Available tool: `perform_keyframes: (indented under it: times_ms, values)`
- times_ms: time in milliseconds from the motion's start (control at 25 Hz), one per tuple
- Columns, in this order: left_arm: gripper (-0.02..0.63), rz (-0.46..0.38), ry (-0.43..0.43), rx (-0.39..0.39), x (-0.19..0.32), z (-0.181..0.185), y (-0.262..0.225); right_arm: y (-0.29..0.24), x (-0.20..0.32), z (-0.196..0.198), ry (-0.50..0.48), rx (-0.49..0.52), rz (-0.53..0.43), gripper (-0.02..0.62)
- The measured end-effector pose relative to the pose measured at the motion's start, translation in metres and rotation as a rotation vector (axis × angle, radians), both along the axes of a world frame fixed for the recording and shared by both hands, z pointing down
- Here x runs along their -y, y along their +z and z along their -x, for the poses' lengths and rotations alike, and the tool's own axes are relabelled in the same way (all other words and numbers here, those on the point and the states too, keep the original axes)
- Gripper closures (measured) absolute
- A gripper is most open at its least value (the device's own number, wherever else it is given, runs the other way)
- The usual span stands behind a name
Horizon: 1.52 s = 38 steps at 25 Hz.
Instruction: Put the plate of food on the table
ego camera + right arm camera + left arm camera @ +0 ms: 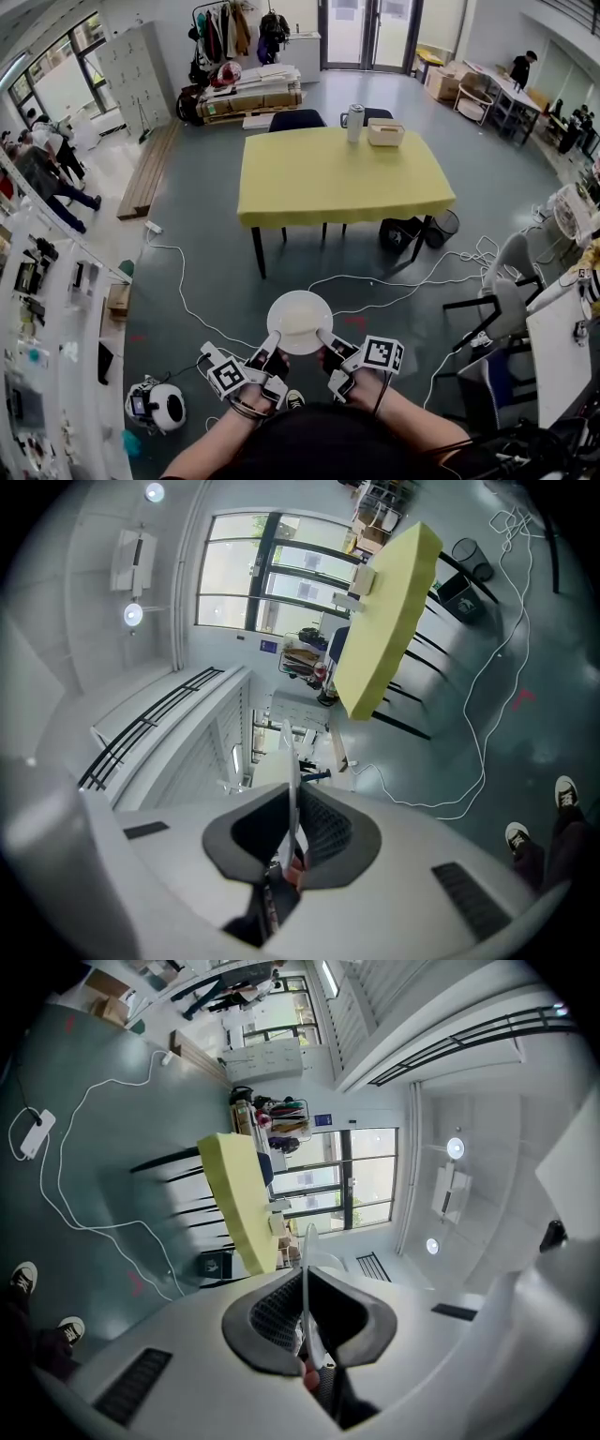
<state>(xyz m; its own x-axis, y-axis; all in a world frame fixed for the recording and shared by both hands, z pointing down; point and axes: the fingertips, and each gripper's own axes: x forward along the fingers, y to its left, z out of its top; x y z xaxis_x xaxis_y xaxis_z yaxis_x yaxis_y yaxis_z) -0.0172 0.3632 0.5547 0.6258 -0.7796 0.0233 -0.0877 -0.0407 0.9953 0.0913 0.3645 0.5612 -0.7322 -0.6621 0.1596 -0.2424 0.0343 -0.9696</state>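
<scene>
A white plate (299, 322) with pale food on it is held level above the floor, between both grippers. My left gripper (271, 345) is shut on its near-left rim, and my right gripper (325, 339) is shut on its near-right rim. In the left gripper view the plate (307, 1288) shows edge-on between the jaws of the left gripper (309, 1330). The right gripper view shows the plate (292, 789) the same way, clamped in the right gripper (291, 836). The yellow table (337, 176) stands a few steps ahead.
On the table's far side stand a metal jug (354, 122) and a pale box (385, 132). Dark chairs (297, 119) sit behind it. White cables (394, 281) run over the floor. A white robot toy (157, 404) lies at left, a desk (561, 347) at right.
</scene>
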Motion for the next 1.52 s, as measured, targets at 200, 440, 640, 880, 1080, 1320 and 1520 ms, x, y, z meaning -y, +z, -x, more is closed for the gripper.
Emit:
perform_keyframes:
  times_ms: [200, 440, 640, 880, 1080, 1320, 1520]
  values:
    - [0.586, 0.003, -0.004, -0.012, -0.002, 0.008, -0.001, -0.003, -0.002, 0.009, -0.004, -0.010, -0.011, 0.561]
    - [0.586, 0.002, 0.003, -0.011, -0.004, 0.022, 0.001, -0.003, -0.006, 0.021, -0.002, -0.026, -0.025, 0.561]
    - [0.586, 0.004, 0.016, -0.022, -0.003, 0.028, 0.003, -0.001, -0.006, 0.028, 0.011, -0.032, -0.013, 0.561]
    - [0.586, 0.007, 0.025, -0.025, 0.003, 0.042, 0.007, 0.002, -0.001, 0.041, 0.023, -0.045, -0.020, 0.561]
    - [0.586, 0.002, 0.035, -0.027, 0.009, 0.054, 0.004, 0.001, 0.003, 0.053, 0.037, -0.055, -0.023, 0.561]
    - [0.586, 0.007, 0.047, -0.030, 0.015, 0.059, 0.008, 0.005, 0.009, 0.057, 0.042, -0.077, -0.024, 0.561]
    - [0.586, 0.018, 0.053, -0.023, 0.024, 0.056, 0.012, 0.007, 0.017, 0.055, 0.050, -0.067, -0.003, 0.561]
